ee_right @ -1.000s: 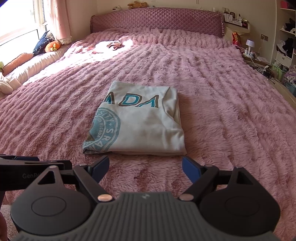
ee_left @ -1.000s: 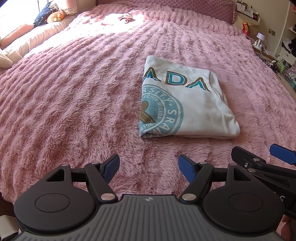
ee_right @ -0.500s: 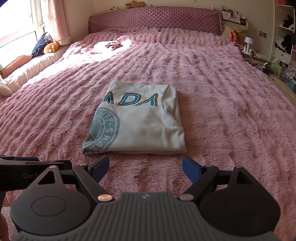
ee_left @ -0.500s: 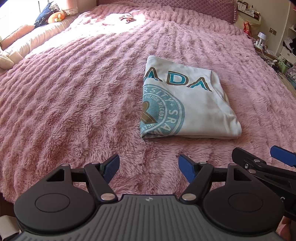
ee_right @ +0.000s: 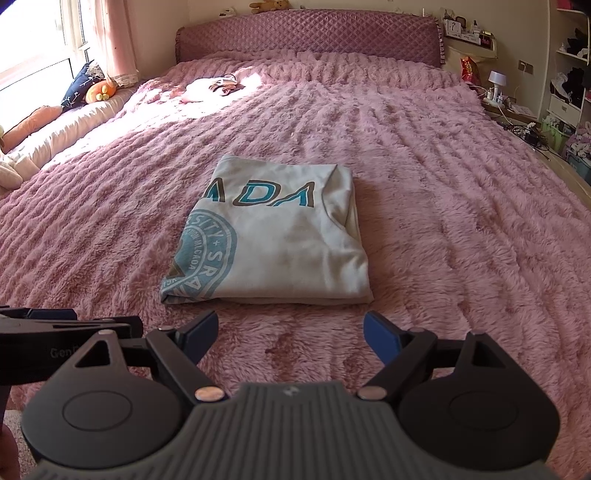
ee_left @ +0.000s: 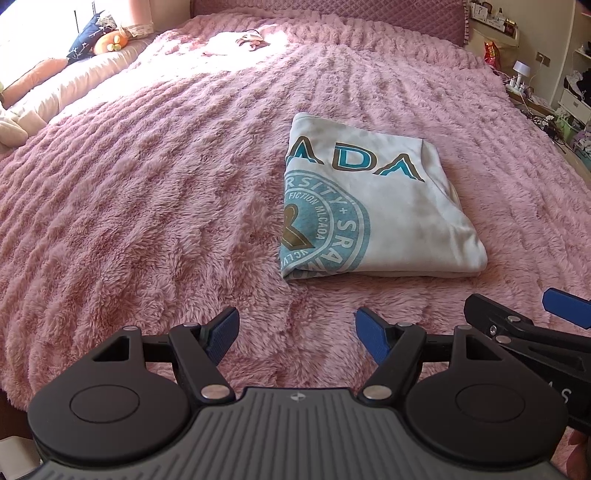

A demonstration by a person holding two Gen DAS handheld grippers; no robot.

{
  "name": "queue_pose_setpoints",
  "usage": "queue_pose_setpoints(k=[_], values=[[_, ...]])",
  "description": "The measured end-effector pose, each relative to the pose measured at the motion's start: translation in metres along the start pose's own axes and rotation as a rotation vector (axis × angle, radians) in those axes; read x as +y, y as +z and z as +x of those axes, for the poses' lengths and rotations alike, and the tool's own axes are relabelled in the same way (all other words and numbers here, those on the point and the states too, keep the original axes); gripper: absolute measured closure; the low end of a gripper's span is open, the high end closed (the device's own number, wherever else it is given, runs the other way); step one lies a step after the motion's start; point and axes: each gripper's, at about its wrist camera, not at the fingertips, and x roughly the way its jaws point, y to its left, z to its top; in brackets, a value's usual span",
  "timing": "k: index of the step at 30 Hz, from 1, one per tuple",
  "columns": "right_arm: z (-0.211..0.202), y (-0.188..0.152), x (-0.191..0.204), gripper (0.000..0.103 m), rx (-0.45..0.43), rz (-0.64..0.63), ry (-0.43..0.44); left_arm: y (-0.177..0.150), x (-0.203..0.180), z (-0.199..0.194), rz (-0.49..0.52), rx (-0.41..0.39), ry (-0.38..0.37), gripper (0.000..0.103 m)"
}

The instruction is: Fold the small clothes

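Observation:
A white T-shirt (ee_left: 373,206) with teal lettering and a round teal print lies folded into a flat rectangle on the pink fluffy bedspread (ee_left: 147,192). The same shirt (ee_right: 273,240) sits straight ahead in the right wrist view. My left gripper (ee_left: 295,334) hangs open over the bedspread, short of the shirt's near edge, with nothing between its blue pads. My right gripper (ee_right: 290,332) is open too, just before the shirt's near edge, and holds nothing. Part of the right gripper (ee_left: 532,325) shows at the right edge of the left wrist view.
The quilted pink headboard (ee_right: 310,33) stands at the far end of the bed. Pillows and an orange soft toy (ee_right: 99,90) line the left side under the window. A small garment (ee_right: 218,85) lies in sunlight near the head. Cluttered shelves and a lamp (ee_right: 496,83) stand at the right.

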Motion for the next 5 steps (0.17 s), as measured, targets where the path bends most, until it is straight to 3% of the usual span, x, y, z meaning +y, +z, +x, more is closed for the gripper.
queue_pose_setpoints(k=[5], values=[[0.0001, 0.0004, -0.0013, 0.021, 0.000, 0.002, -0.001, 0.0027, -0.0023, 0.0018, -0.005, 0.022, 0.011, 0.019]])
